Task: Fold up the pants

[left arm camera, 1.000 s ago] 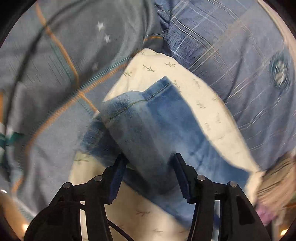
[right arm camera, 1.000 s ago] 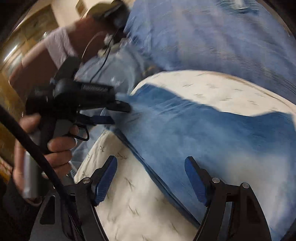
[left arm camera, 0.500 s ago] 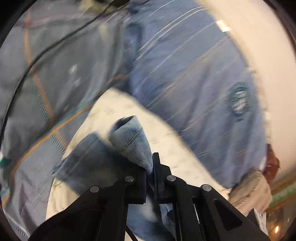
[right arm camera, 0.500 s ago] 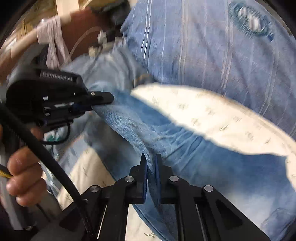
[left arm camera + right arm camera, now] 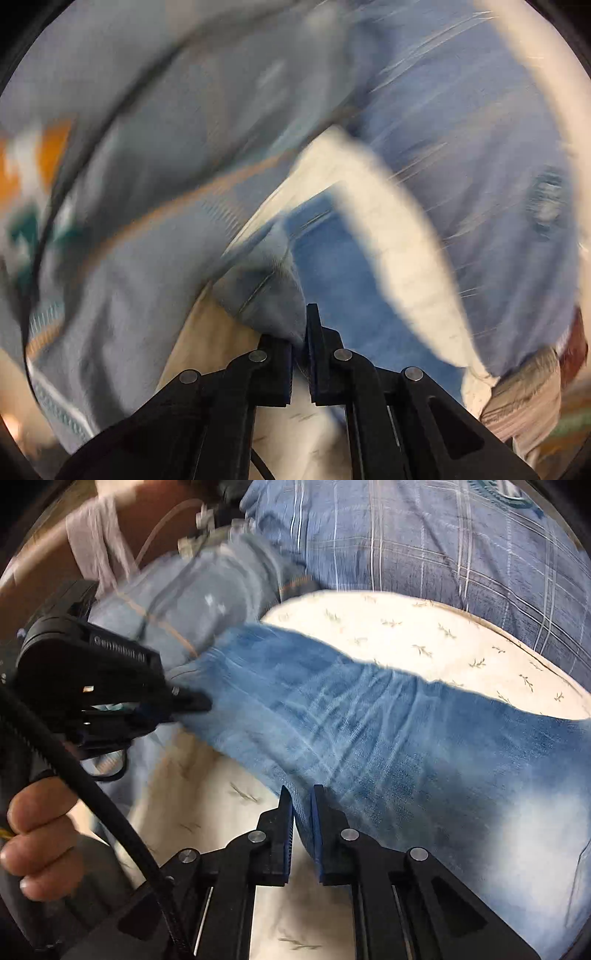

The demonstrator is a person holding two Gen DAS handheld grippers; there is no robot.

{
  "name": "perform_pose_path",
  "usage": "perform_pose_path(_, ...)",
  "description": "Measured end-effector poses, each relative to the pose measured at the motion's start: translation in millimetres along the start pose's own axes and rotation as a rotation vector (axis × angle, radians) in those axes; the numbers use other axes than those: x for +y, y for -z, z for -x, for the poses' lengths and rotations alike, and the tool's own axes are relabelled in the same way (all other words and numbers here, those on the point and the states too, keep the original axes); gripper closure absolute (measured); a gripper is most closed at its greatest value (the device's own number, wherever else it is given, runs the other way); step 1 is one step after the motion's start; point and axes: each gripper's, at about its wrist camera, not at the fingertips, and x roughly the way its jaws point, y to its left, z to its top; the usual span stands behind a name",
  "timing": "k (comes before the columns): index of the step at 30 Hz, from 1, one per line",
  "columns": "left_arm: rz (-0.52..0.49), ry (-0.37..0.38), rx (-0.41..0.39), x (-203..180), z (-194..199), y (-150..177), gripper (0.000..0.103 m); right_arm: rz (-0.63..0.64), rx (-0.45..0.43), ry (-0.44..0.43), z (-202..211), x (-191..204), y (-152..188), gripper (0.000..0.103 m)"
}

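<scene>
A second ago both pairs of fingers stood spread over the cloth; now each has closed on it, and the hem end has come up off the sheet. The left gripper [image 5: 301, 341], black with blue pads, pinches a bunched fold of the faded blue denim pants [image 5: 369, 738] near the stitched hem, its fingers drawn almost together with the cloth between them; the left wrist view is streaked with blur, so little more can be read there. The right gripper [image 5: 303, 805] is clamped on the near edge of the same leg, partway along its length. From the right wrist view the leg runs stretched from the left gripper [image 5: 192, 701] at the left, down to the right edge of the picture, where the denim fades pale. White raised lettering runs along the left tool's black body, beginning "Gen", the rest too smeared to read. The pants lie over a cream sheet printed with small leafy sprigs [image 5: 424, 635], which shows bare on the far side of the leg and again on the near side. A blue plaid quilt [image 5: 406, 535] crowds the sheet's far edge, and a grey-blue blanket with an orange stripe [image 5: 129, 184] is heaped close beside the hem end. A black cable [image 5: 96, 794] slants across the near left, past the bare hand [image 5: 40, 849] holding the left tool.
</scene>
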Motion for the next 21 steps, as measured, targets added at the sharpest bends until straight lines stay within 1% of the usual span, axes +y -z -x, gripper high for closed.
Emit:
perform_pose_path(1,-0.064,-0.028,-0.039,-11.0,3.6,1.6,0.097,-0.018,-0.033,-0.01,9.1,-1.2,-3.9,0.092)
perform_pose_path(2,-0.104,-0.072,-0.047,-17.9,-0.3,2.8,0.096,-0.038,-0.057,-0.009,14.6,-2.6,-6.7,0.086)
perform_pose_path(3,-0.119,-0.141,-0.005,-18.6,-12.9,5.2,0.093,-0.063,-0.072,0.004,18.8,-6.3,-8.6,0.085)
perform_pose_path(4,-0.109,-0.204,0.041,-15.0,-23.3,6.7,0.092,-0.072,-0.063,0.027,14.7,-8.1,-10.0,0.08)
perform_pose_path(5,-0.074,-0.256,0.08,-8.0,-30.9,8.6,0.087,-0.077,-0.032,0.031,5.1,-10.3,-9.1,0.062)
perform_pose_path(6,-0.027,-0.262,0.102,-0.7,-32.8,10.6,0.083,-0.081,0.018,0.01,-7.9,-12.3,-6.8,0.055)
perform_pose_path(7,-0.017,-0.263,0.099,2.7,-29.6,12.4,0.08,-0.085,0.069,-0.024,-17.3,-14.3,-1.7,0.053)
perform_pose_path(8,-0.03,-0.281,0.078,3.1,-22.3,15.2,0.072,-0.093,0.075,-0.055,-14.0,-16.6,5.9,0.053)
perform_pose_path(9,-0.058,-0.338,0.021,0.3,-10.2,20.0,0.062,-0.094,0.048,-0.069,-2.5,-19.5,11.5,0.051)
perform_pose_path(11,-0.112,-0.424,-0.092,-13.5,6.5,29.9,0.058,-0.12,-0.015,-0.109,35.6,-31.8,24.9,0.031)
perform_pose_path(12,-0.157,-0.43,-0.147,-25.4,14.3,34.5,0.058,-0.147,-0.041,-0.12,53.5,-40.5,30.1,0.028)
perform_pose_path(13,-0.207,-0.408,-0.194,-42.7,18.9,38.2,0.058,-0.178,-0.068,-0.132,72.0,-52.5,36.6,0.026)
perform_pose_path(14,-0.288,-0.355,-0.25,-62.2,28.1,49.1,0.058,-0.218,-0.102,-0.144,98.1,-68.9,46.6,0.025)
perform_pose_path(15,-0.36,-0.315,-0.286,-80.6,34.9,61.6,0.057,-0.242,-0.121,-0.146,112.9,-82.1,51.2,0.025)
perform_pose_path(16,-0.437,-0.28,-0.315,-95.0,40.9,77.4,0.052,-0.266,-0.151,-0.144,134.7,-97.9,61.9,0.024)
perform_pose_path(17,-0.544,-0.241,-0.341,-116.2,45.7,101.2,0.046,-0.292,-0.188,-0.136,154.9,-115.1,73.3,0.021)
perform_pose_path(18,-0.614,-0.217,-0.345,-128.3,49.1,121.6,0.043,-0.325,-0.22,-0.118,171.0,-132.3,82.0,0.02)
perform_pose_path(19,-0.675,-0.188,-0.338,-140.9,53.1,141.1,0.043,-0.373,-0.256,-0.089,189.2,-153.8,94.7,0.019)
perform_pose_path(21,-0.806,-0.103,-0.298,-171.6,56.6,188.0,0.043,-0.455,-0.313,-0.051,216.2,-194.1,115.8,0.019)
